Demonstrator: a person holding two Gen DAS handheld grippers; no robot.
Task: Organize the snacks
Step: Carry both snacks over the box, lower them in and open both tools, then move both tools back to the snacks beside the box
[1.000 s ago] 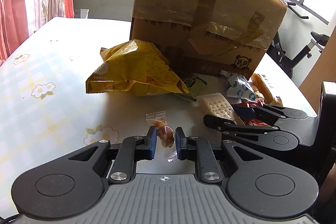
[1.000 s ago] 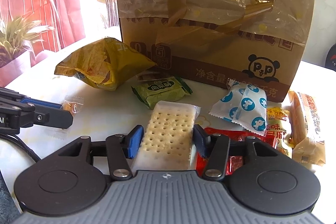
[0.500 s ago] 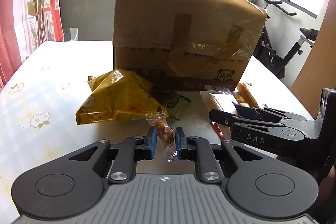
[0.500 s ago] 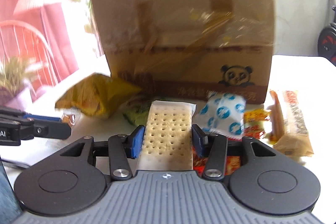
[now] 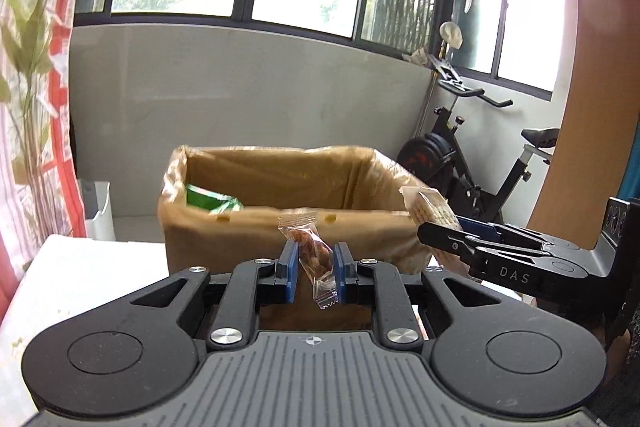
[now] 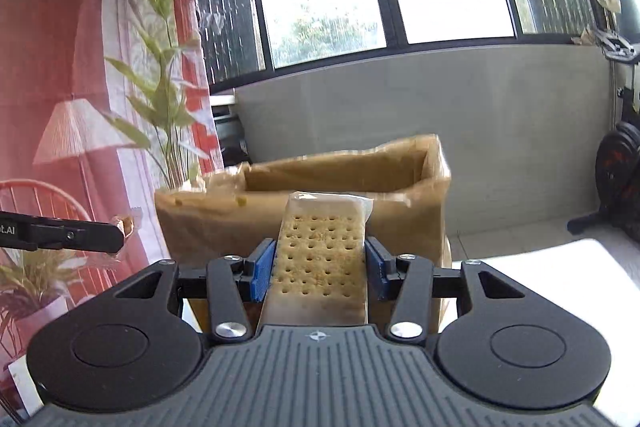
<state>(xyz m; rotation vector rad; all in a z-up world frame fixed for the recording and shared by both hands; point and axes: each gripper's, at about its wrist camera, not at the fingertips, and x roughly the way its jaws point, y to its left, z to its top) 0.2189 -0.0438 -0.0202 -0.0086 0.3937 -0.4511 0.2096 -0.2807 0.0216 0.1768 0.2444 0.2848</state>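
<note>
Left wrist view: the left tool (image 5: 315, 264) is seen closed on a small clear-wrapped brown candy (image 5: 313, 251), which is pinched between the blue pads (image 5: 289, 270) and held tilted in front of the near wall of an open brown cardboard box lined with clear plastic film (image 5: 224, 227). A green snack packet (image 5: 208, 201) is seen inside the box at its left end. The right tool (image 5: 444, 233) is shown at the right edge, beside the box's right corner, with a pale rectangular cracker pack in clear wrap (image 5: 430, 205) gripped and raised to rim level. The box is set on a white table (image 5: 72, 259). A black exercise bike (image 5: 480, 155) is visible behind.

Right wrist view: the right tool (image 6: 320, 273) is shown clamped on the cracker pack (image 6: 322, 255), whose long sides are pressed by both pads while its far end is laid against the view of the box (image 6: 304, 211). The left tool (image 6: 120, 233) is seen at the left margin with the candy (image 6: 127, 223) at its tip, level with the box's rim. A green leafy plant (image 6: 160, 99) and a red curtain (image 6: 60, 47) are seen behind it.
</note>
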